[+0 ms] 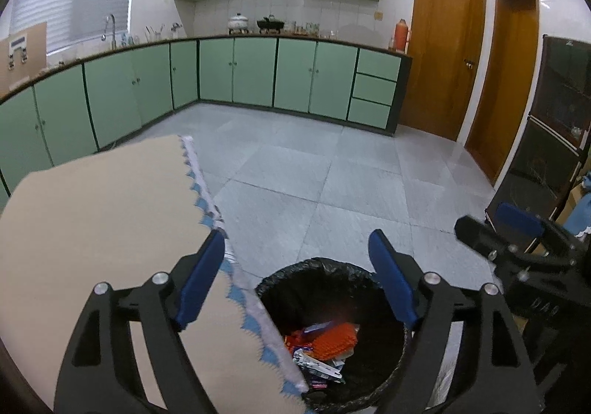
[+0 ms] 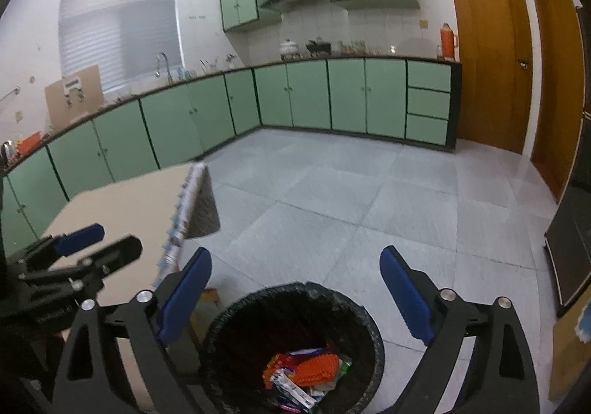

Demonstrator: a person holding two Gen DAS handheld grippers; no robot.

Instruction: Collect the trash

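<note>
Left wrist view: the left gripper (image 1: 297, 244) angles downward over a kitchen floor, its two blue-padded fingers (image 1: 201, 279) spread wide apart with nothing between them. Directly below sits a round trash bin (image 1: 384, 369) lined with a black bag. Inside it lies a heap of trash (image 1: 323, 347): an orange bumpy piece and crumpled colourful wrappers. To the left, a table (image 1: 103, 214) covered in a beige cloth with a zigzag blue-and-white edge reaches right up to the bin's rim. At the far right, the right gripper (image 1: 484, 225) juts in, its tips apart.

Right wrist view: the right gripper (image 2: 295, 260) also tilts downward above the same trash bin (image 2: 236, 332), its blue fingers (image 2: 406, 296) wide apart and empty. The trash (image 2: 306, 373) rests at the bin's bottom. The left gripper (image 2: 110, 238) shows at the left edge, over the table (image 2: 125, 207), its tips apart. Green cabinets (image 2: 310, 96) line the walls behind.
</note>
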